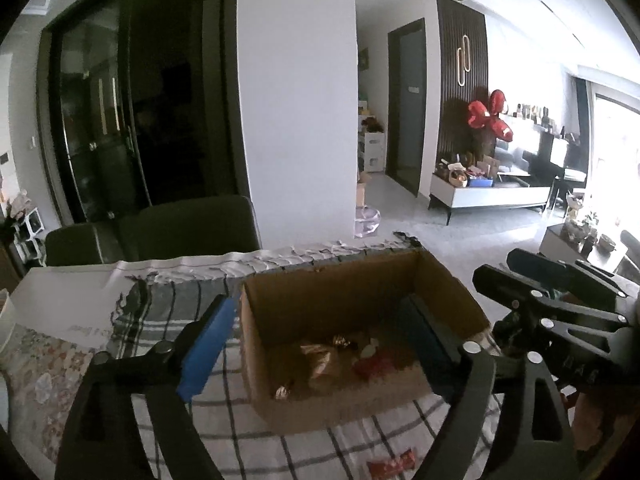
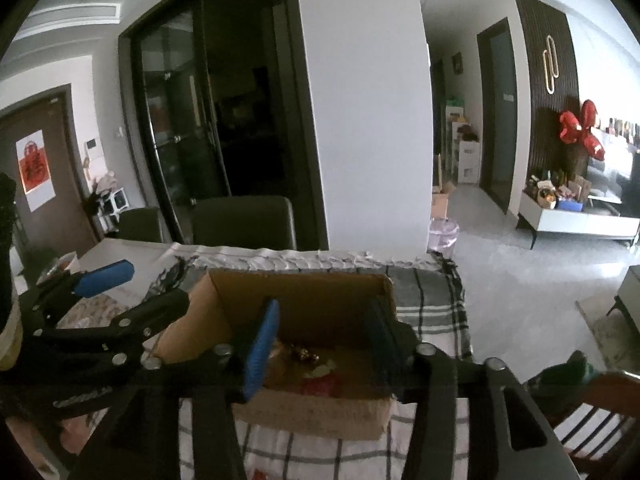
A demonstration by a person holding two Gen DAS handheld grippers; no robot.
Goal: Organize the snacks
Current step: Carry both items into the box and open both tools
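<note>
Left wrist view puts your left gripper [image 1: 320,336] over the near-left part of the cardboard box [image 1: 360,280], fingers spread wide with nothing between them: the left blue pad [image 1: 206,350] hangs outside the box's left wall, the right one sits inside the box near its right wall. Between those 2 fingers, on the box floor, lie the wrapped snacks [image 1: 320,360]: gold-foil pieces and a red packet [image 1: 376,362]. Expect them to be light, crinkly and a bit slippery, with contents that could crush, so pinch each across its middle with a soft squeeze rather than by a twisted end. 1 more red snack packet [image 1: 390,468] lies on the checked tablecloth [image 1: 256,440], below the fingers and nearer you than the box. It looks flat, so take it by an edge.

Further right, your right gripper [image 2: 320,338] also hovers released and empty, both fingers over the box interior, with the foil and red snacks just beyond the tips. The box walls are what stand in your way: light cardboard that will probably slide if a finger knocks it. The 2 grippers sit close together, so mind a collision. Dark chairs [image 2: 244,220] stand beyond the table's far edge, well clear.
</note>
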